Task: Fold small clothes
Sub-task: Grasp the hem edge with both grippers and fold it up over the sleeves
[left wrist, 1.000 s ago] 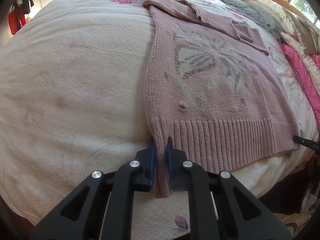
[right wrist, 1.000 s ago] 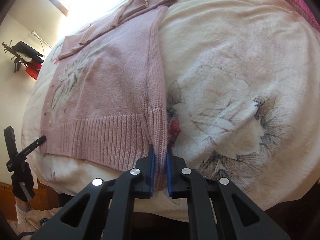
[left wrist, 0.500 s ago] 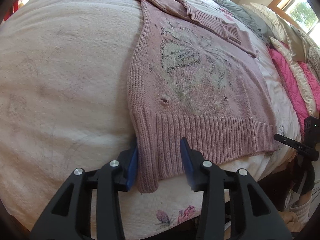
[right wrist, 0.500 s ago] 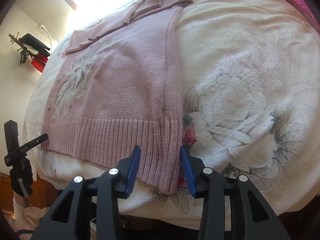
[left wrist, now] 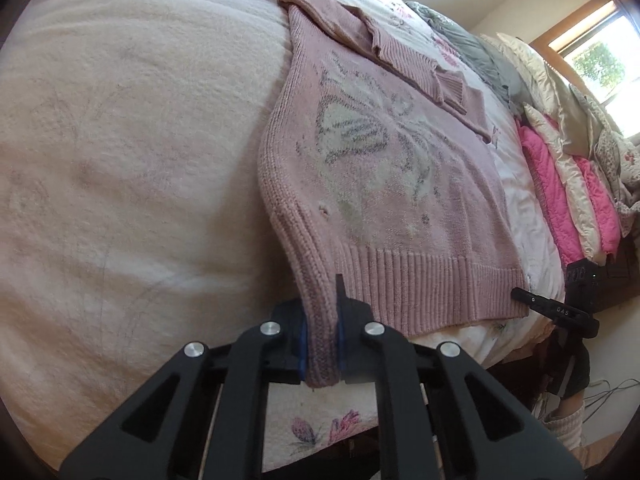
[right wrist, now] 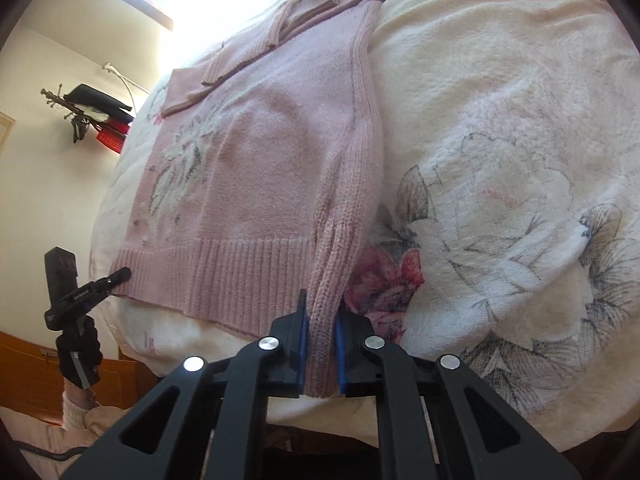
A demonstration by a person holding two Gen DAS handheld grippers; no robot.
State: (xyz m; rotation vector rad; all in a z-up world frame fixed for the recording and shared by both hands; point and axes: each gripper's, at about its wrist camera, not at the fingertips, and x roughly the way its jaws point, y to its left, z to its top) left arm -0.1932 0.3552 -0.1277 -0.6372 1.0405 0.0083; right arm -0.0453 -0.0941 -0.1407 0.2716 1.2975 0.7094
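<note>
Pink knit sweater (left wrist: 400, 184) flat on the floral bedspread (left wrist: 120, 140), sleeves folded across its far end. Left gripper (left wrist: 320, 344) pinches near-left hem corner; right gripper (right wrist: 320, 354) pinches near-right hem corner, both corners lifted.

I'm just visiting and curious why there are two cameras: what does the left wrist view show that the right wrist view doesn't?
Only the left wrist view shows the stacked pink and cream pillows, a grey blanket and the left gripper pinching one hem corner. Only the right wrist view shows items hung on the wall and the right gripper pinching the other corner. Both show the pink sweater lying on the flowered bedspread.
</note>
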